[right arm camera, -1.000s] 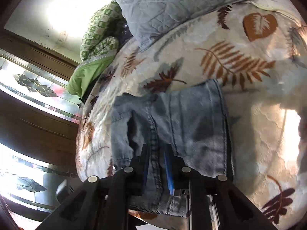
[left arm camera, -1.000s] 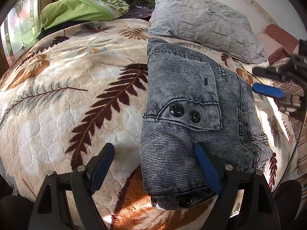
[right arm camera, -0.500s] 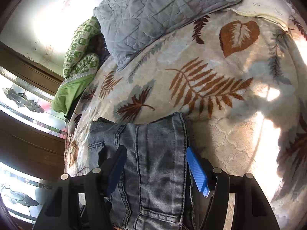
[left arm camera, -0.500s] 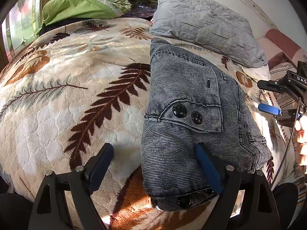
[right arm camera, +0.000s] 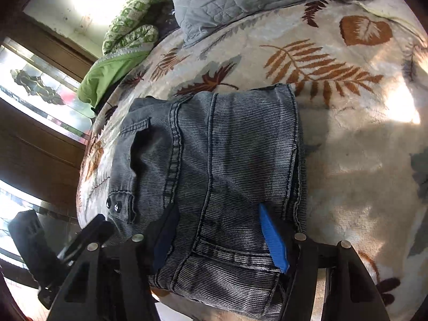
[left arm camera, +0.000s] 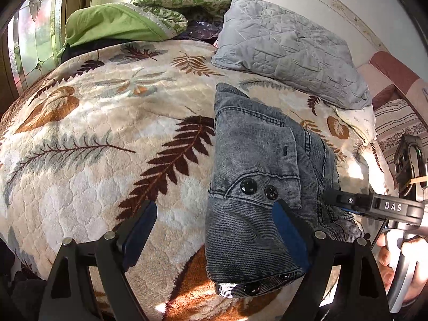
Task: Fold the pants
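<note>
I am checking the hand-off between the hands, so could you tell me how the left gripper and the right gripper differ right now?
The left gripper stands wider than the right gripper. The left straddles the jeans' edge, one finger over the blanket; the right has both fingers over the denim. The right's jaws are closing slightly; the left's show no such motion. Both are open, angled down, pinching nothing.
</note>
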`<move>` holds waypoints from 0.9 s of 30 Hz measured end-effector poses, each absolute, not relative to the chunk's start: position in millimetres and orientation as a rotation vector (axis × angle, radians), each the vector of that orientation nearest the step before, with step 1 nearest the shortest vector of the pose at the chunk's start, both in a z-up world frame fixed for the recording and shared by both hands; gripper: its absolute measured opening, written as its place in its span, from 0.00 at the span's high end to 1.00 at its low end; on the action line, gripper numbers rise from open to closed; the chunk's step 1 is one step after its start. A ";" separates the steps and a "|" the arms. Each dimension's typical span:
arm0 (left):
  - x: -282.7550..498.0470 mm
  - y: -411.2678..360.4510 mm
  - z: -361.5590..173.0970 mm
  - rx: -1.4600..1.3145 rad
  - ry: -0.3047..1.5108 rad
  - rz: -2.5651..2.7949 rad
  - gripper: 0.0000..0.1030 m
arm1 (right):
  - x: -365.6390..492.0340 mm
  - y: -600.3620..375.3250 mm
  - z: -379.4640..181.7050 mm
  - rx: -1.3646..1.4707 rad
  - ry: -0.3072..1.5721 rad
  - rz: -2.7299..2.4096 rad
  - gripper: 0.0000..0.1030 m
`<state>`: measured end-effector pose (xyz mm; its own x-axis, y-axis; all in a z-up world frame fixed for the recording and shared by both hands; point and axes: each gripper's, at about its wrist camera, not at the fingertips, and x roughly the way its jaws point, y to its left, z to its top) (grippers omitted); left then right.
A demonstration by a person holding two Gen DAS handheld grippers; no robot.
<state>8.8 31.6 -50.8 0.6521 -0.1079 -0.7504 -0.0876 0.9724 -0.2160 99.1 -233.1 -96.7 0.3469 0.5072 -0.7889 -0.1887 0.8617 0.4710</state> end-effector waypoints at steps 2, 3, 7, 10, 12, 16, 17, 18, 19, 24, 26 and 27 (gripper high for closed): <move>14.0 38.2 -47.5 -0.243 0.861 0.004 0.14 | 99.0 -226.8 -97.5 0.282 1.122 0.456 0.36; 17.0 41.8 -47.1 -0.248 0.864 0.010 0.14 | 98.1 -225.2 -97.0 0.270 1.117 0.455 0.36; 34.7 57.1 -47.0 -0.301 0.890 -0.005 0.14 | 96.3 -228.2 -99.4 0.276 1.106 0.462 0.36; 62.3 73.2 -51.4 -0.461 0.924 -0.107 0.14 | 96.0 -230.2 -99.2 0.284 1.109 0.467 0.36; 87.6 85.6 -59.4 -0.601 0.967 -0.168 0.14 | 96.1 -230.2 -99.3 0.286 1.109 0.471 0.36; 134.8 88.8 -78.2 -0.757 1.048 -0.290 0.15 | 95.9 -234.4 -100.4 0.313 1.101 0.486 0.36; 144.8 87.3 -83.4 -0.792 1.070 -0.312 0.15 | 96.1 -235.7 -100.9 0.320 1.098 0.492 0.36; 153.6 84.9 -88.3 -0.830 1.090 -0.324 0.15 | 95.6 -236.8 -101.4 0.326 1.094 0.497 0.36; 159.2 81.5 -90.7 -0.859 1.101 -0.341 0.18 | 95.0 -237.6 -101.6 0.331 1.090 0.502 0.36; 179.9 47.5 -90.2 -0.738 1.163 -0.352 0.71 | 93.9 -243.0 -103.5 0.366 1.077 0.530 0.36; 173.2 21.2 -68.7 -0.501 1.094 -0.328 0.77 | 93.4 -244.1 -104.4 0.379 1.072 0.538 0.36; 166.1 4.2 -56.3 -0.368 1.037 -0.331 0.77 | 92.8 -244.5 -104.9 0.384 1.069 0.541 0.36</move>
